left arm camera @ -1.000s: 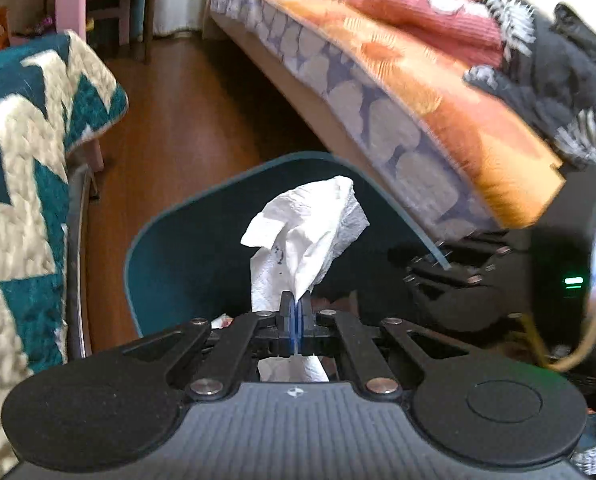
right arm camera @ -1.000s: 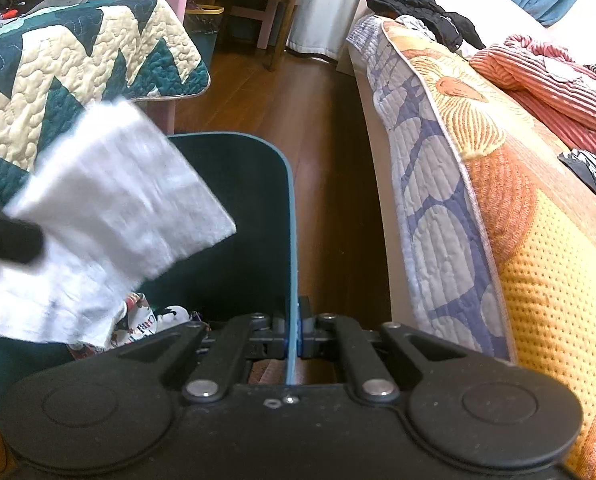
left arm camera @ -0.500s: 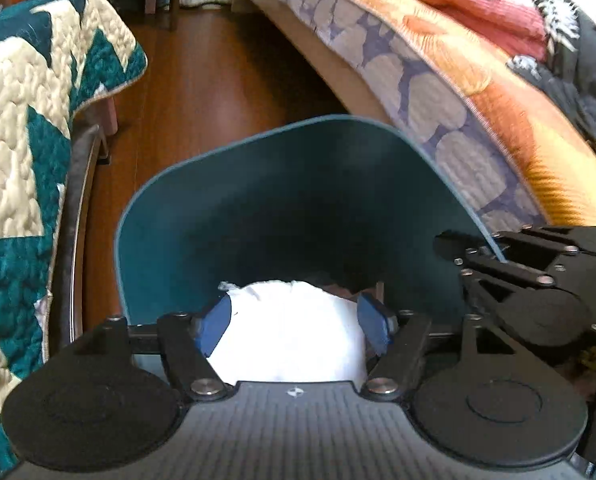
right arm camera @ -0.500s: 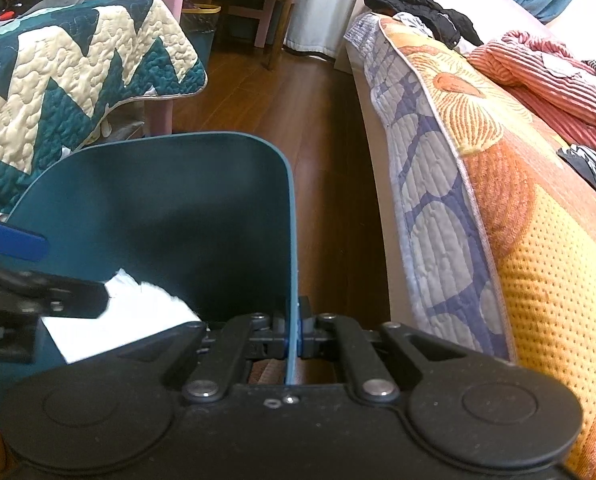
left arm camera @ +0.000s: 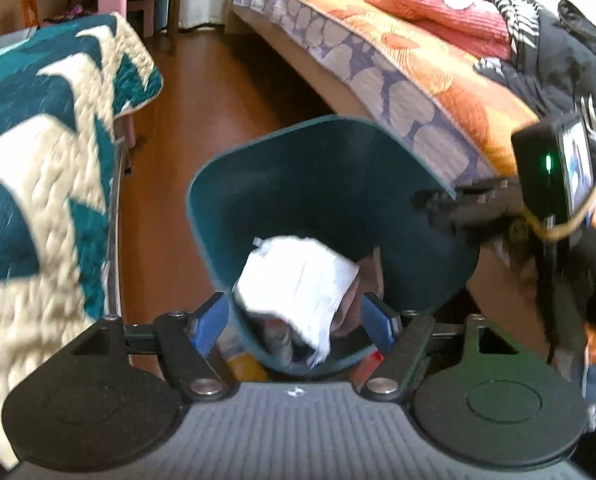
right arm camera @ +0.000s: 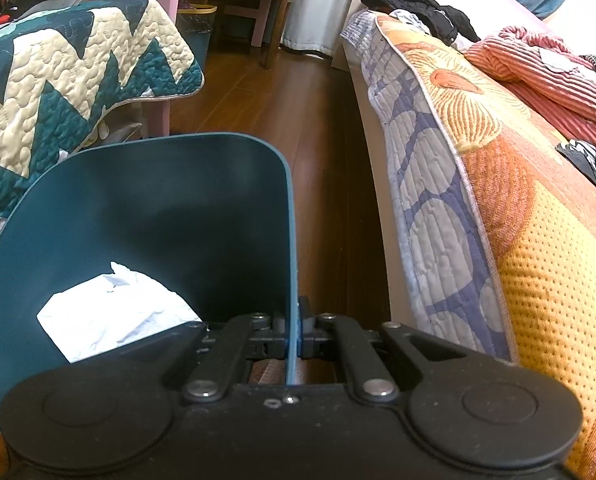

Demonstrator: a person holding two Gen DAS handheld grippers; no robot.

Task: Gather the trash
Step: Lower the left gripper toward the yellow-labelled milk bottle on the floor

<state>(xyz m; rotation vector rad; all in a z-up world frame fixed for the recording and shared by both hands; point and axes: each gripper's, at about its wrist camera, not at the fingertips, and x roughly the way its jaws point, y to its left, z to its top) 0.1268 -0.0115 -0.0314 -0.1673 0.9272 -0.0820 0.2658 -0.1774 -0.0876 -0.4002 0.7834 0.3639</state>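
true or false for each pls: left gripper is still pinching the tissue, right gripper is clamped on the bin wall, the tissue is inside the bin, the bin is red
1. The left gripper is pinching the white tissue. False: its jaws stand open and the tissue lies loose.
2. The right gripper is clamped on the bin wall. True.
3. The tissue is inside the bin. True.
4. The bin is red. False: it is dark teal.
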